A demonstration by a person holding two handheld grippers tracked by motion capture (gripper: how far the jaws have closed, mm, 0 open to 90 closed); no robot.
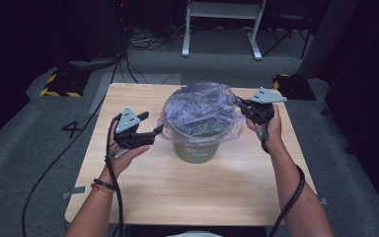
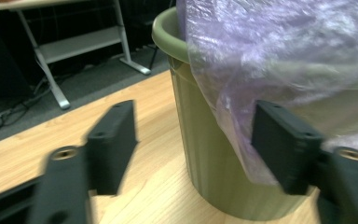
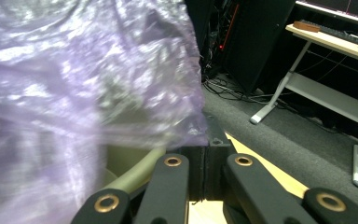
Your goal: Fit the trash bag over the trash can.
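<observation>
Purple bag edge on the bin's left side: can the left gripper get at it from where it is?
Probably yes. The left gripper has its jaws open, and the purple bag hangs over the green bin just by one jaw, with nothing between.

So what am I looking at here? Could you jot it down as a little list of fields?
setting: wooden table in a dark room
main item: olive-green bin
liner: purple plastic bag draped over the bin's rim
left tool: jaws open, beside the bin, bag edge between them
right tool: shut on the purple plastic bag at the far rim
</observation>
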